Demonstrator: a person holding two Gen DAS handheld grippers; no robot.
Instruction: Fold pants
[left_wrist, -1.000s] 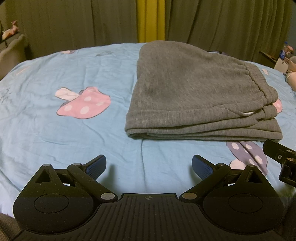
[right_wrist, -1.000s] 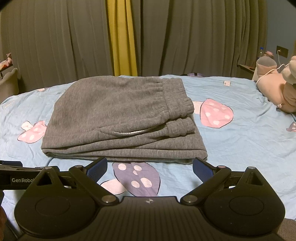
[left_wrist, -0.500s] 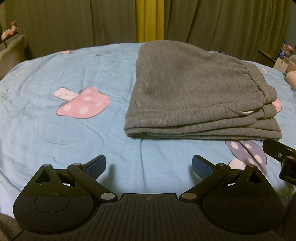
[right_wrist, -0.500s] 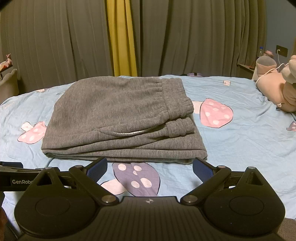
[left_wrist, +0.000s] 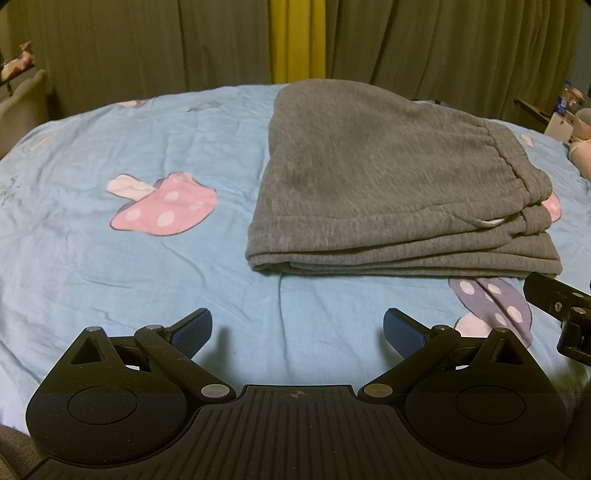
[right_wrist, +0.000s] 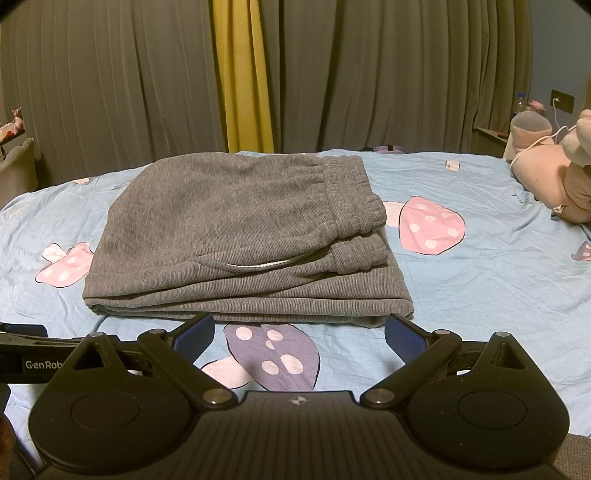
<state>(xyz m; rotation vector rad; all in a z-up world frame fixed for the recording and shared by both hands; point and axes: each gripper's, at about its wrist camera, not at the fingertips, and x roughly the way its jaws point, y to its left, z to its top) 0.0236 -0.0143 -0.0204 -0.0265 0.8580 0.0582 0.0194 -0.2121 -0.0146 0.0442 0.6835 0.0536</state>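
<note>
The grey pants (right_wrist: 240, 240) lie folded in a flat stack on the blue bedsheet (right_wrist: 480, 288), filling the middle of the right wrist view and the upper right of the left wrist view. The left gripper (left_wrist: 297, 328) and right gripper (right_wrist: 299, 334) sit at the bottom of their frames, both spread wide and holding nothing, apart from the cloth.

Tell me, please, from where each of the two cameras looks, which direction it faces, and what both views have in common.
Left wrist: sits on the left gripper, low over the blue sheet, facing the curtains; its open fingers show, and the right gripper's tip at the right edge.
Right wrist: sits on the right gripper, facing the same way, straight at the folded grey pants; its open fingers show.
Shared: the pants, the purple mushroom print, the yellow curtain strip.
</note>
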